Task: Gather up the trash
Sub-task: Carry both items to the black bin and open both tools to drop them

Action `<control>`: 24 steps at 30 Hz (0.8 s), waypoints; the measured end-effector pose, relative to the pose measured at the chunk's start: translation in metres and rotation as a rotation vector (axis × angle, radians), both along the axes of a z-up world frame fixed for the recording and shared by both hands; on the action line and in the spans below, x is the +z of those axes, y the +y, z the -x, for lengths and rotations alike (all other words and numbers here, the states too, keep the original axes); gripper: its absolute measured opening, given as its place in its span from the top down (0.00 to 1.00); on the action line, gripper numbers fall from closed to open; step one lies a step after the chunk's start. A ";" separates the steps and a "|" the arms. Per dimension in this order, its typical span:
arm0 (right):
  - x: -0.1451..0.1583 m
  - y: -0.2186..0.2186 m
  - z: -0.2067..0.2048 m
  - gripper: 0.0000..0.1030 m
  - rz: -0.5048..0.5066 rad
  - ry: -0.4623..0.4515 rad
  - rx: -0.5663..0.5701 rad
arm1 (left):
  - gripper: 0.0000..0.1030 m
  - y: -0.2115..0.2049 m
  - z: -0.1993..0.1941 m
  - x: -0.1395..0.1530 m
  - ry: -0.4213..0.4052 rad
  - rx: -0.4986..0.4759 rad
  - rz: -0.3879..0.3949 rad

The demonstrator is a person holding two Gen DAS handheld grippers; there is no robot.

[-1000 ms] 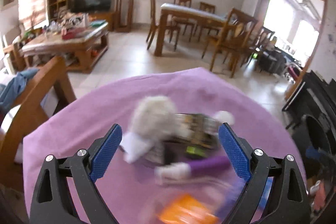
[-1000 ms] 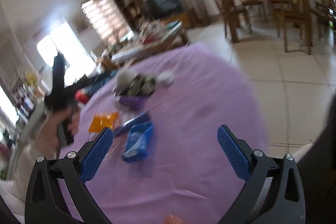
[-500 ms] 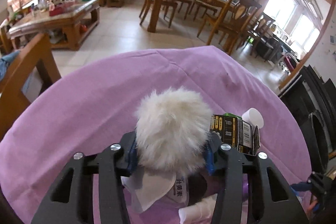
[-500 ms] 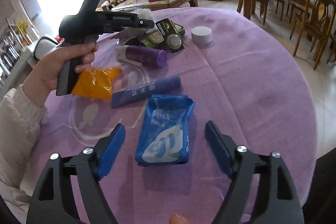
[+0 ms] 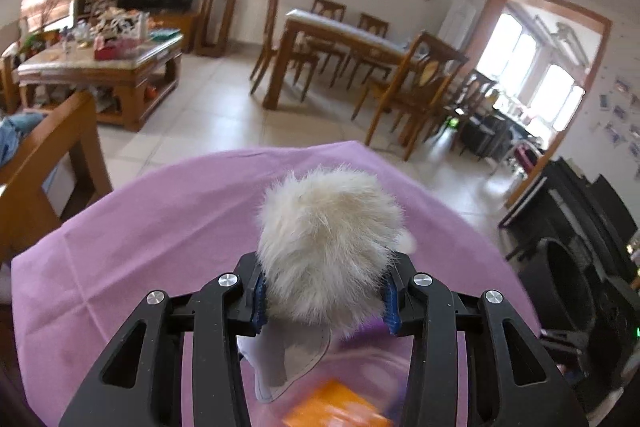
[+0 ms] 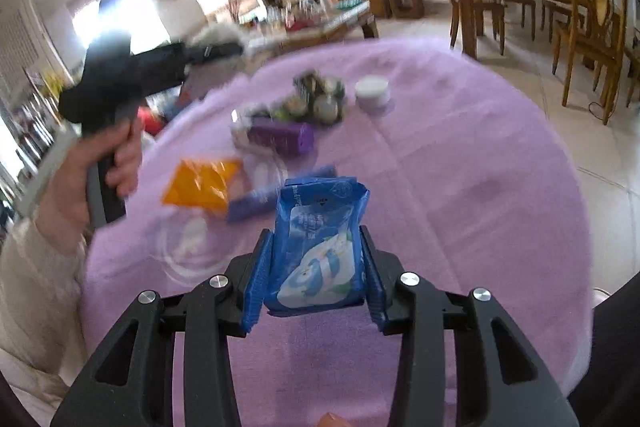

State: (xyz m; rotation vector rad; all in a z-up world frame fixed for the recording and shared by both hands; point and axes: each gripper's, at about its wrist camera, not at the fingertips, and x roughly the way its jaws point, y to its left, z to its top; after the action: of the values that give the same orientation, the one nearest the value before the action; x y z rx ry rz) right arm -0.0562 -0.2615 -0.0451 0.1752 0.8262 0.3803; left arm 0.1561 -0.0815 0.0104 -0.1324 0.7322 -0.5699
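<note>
Two loads we hold, left hand-held gripper (image 5: 326,301) clamped on white fluffy ball (image 5: 326,243), right hand-held gripper (image 6: 314,281) clamped on blue wipes packet (image 6: 320,247), purple-clothed worktop (image 6: 460,187) below.

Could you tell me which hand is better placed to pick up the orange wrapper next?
Neither yet: both are full. The left tongs grip the white fluffy ball, the right tongs the blue packet. The orange wrapper lies on the left hand's side.
</note>
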 end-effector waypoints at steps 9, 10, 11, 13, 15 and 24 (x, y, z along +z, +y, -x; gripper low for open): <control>0.066 -0.094 0.054 0.60 -0.156 -0.250 -0.228 | 0.59 -0.093 0.088 0.039 -0.086 -0.214 0.036; 0.072 -0.108 0.064 0.60 -0.161 -0.276 -0.264 | 0.59 -0.109 0.097 0.041 -0.094 -0.247 0.036; 0.076 -0.118 0.071 0.60 -0.164 -0.294 -0.291 | 0.59 -0.122 0.105 0.042 -0.099 -0.272 0.036; 0.085 -0.146 0.092 0.60 -0.163 -0.338 -0.364 | 0.59 -0.155 0.123 0.045 -0.107 -0.338 0.040; 0.091 -0.170 0.109 0.60 -0.163 -0.364 -0.424 | 0.59 -0.186 0.140 0.044 -0.112 -0.396 0.045; 0.083 -0.254 0.158 0.60 -0.162 -0.381 -0.639 | 0.59 -0.310 0.199 0.015 -0.059 -0.594 0.077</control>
State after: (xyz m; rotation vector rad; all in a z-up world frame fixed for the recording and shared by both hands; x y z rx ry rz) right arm -0.2146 -0.5155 0.0383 0.4858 0.3300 -0.1251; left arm -0.0429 -0.3918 0.0257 0.0355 0.6896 -1.1640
